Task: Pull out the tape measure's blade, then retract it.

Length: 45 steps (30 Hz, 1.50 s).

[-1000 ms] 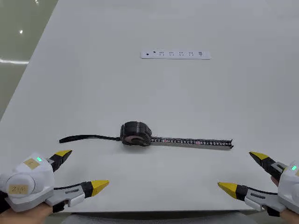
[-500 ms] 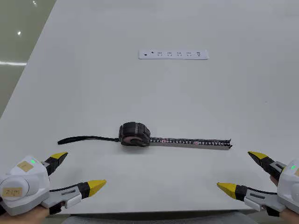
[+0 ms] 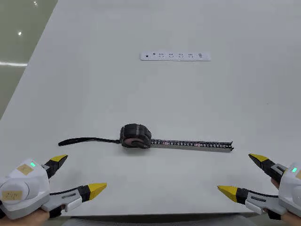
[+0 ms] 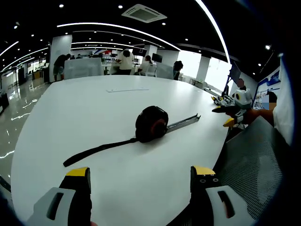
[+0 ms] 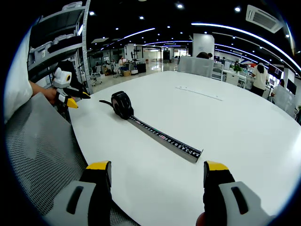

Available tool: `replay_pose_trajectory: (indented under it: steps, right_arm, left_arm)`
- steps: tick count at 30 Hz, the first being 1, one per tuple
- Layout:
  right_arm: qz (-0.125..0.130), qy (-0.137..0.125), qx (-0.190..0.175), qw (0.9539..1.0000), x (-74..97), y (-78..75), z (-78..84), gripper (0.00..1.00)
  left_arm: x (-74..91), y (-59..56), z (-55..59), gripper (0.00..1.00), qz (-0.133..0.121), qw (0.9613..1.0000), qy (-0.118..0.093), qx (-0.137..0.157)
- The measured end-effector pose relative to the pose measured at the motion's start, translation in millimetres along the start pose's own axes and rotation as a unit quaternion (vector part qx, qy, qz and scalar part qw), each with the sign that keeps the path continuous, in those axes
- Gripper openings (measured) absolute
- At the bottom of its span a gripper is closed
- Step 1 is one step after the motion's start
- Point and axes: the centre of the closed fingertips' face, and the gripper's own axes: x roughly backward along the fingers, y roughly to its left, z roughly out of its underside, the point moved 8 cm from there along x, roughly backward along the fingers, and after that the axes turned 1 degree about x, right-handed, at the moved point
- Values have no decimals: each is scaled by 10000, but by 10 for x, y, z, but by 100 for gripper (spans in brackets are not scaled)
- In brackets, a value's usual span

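There's your tape measure [image 3: 136, 136], lying on its side in the middle of the white table [image 3: 94, 70], dark round case with a reddish face showing in the left gripper view, and nothing touching it. The blade [image 3: 193, 144] is out of the case and runs flat along the tabletop towards your right, black with fine markings, and its far end rests on the table. On the other side of the case the black wrist strap [image 3: 87, 140] trails off to your left in a loose line. Now your hands: the left gripper [image 3: 79, 173] hovers low at the near left edge of the table, jaws spread wide with nothing between the yellow tips, pointing inward and well apart from the strap. The right gripper [image 3: 241, 173] mirrors it at the near right edge, jaws spread just as wide and empty, near the blade's end but clear of it. In the right gripper view the blade stretches away from you to the case, and the left gripper sits beyond it at the table's rim. Farther back on the table, well apart from everything, lies a white power strip [image 3: 175, 56]
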Motion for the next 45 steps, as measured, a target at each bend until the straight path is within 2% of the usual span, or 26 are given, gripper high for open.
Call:
replay_pose_trajectory:
  steps: [6, 10, 12, 21, 22, 31, 40, 45]
  right_arm:
    - [-17, -1, 1, 10000, 1, -4, -7, 76]
    - [-29, 17, 40, 10000, -18, -12, -27, 76]
    - [-34, 26, 61, 10000, -21, -22, -31, 76]
    - [-63, 59, 84, 9999, -31, -25, -37, 75]
    - [-70, 63, 87, 9999, -34, -30, -44, 75]
    - [-89, 93, 114, 9999, -37, -61, -49, 75]
    - [-83, 106, 127, 9998, -62, -123, -70, 77]
    - [-83, 105, 126, 9998, -64, -128, -71, 77]
  left_arm:
    - [-17, -8, 0, 84, 12, 10000, 0, 20]
    - [-91, -73, -72, 84, 124, 9998, 110, -133]
    - [-120, -62, -93, 84, 154, 9997, 125, -167]
    - [-185, -110, -182, 84, 242, 9995, 133, -170]
    - [-283, -168, -275, 84, 400, 9987, 170, -275]
    - [-456, -214, -446, 83, 538, 9975, 238, -388]
    - [-639, -305, -540, 83, 616, 9970, 319, -353]
    - [-651, -312, -546, 83, 615, 9970, 321, -346]
